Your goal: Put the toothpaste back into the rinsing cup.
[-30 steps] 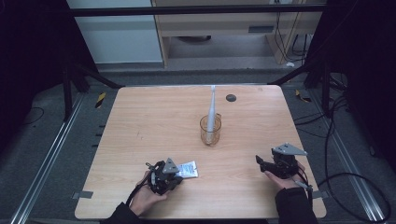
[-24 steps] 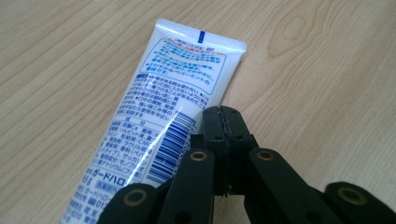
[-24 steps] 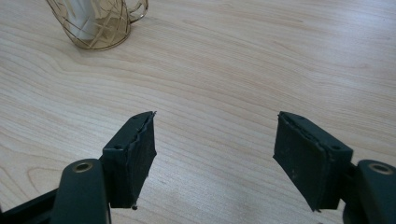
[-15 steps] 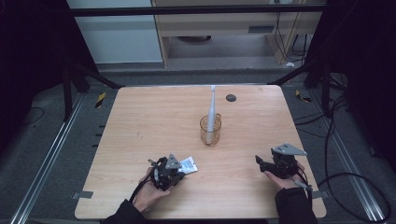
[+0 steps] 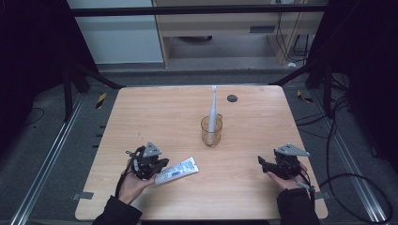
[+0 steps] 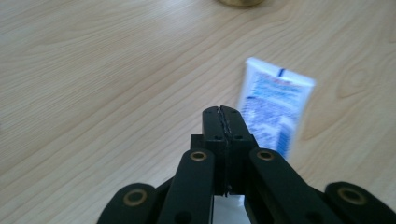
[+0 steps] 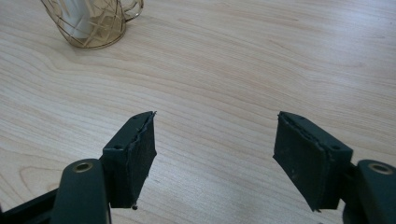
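Note:
A white and blue toothpaste tube [image 5: 180, 169] lies on the wooden table [image 5: 155, 117], its flat end pointing right. My left gripper [image 5: 162, 164] is at the tube's left end, jaws shut pad to pad. In the left gripper view the tube [image 6: 273, 109] runs from beyond the closed left gripper [image 6: 222, 112] back underneath it, with nothing seen between the pads. My right gripper [image 5: 261, 161] rests near the table's right front; in its own view the right gripper [image 7: 215, 140] stands open over bare wood.
A gold wire cup [image 5: 211, 131] stands mid-table with a white toothbrush [image 5: 213, 105] upright in it; the cup [image 7: 91, 23] is at the top left of the right gripper view. A small dark disc [image 5: 232, 98] lies near the far edge.
My left hand has drawn back to the left and risen a little, uncovering more of the tube's length. The tube's flat end stays about where it was. The right hand has not moved.

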A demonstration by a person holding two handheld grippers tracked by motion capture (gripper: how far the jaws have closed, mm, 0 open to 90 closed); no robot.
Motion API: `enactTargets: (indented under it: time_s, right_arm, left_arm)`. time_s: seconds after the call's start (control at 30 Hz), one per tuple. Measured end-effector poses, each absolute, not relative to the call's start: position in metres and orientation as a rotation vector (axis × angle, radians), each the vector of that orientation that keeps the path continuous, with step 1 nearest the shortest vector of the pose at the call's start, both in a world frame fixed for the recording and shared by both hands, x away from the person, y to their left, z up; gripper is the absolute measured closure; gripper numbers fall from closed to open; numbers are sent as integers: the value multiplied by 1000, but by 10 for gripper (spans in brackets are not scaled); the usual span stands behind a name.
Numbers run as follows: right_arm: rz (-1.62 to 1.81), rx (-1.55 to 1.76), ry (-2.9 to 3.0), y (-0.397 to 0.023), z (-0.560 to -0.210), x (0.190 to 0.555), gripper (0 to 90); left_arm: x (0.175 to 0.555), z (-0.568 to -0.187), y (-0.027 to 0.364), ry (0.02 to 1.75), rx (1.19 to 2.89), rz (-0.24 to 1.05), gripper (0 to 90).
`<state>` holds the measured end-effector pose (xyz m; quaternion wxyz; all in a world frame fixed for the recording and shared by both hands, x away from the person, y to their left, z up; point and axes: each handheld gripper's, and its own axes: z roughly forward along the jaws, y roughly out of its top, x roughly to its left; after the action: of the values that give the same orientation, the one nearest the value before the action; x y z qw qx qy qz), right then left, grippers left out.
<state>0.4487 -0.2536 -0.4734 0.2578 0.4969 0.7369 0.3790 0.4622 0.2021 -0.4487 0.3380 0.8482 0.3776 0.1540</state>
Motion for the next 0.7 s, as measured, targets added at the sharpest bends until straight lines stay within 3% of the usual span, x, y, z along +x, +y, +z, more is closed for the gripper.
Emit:
enactTargets:
  time_s: [0.27,0.7]
  right_arm:
    - [1022,1345,2001,-254,-475,449,294]
    - [1023,1352,1994,-256,-474,448,294]
  left_arm:
    - [474,-462,220,1063,2247,372,896]
    - [462,-469,218,1027,2317,324,896]
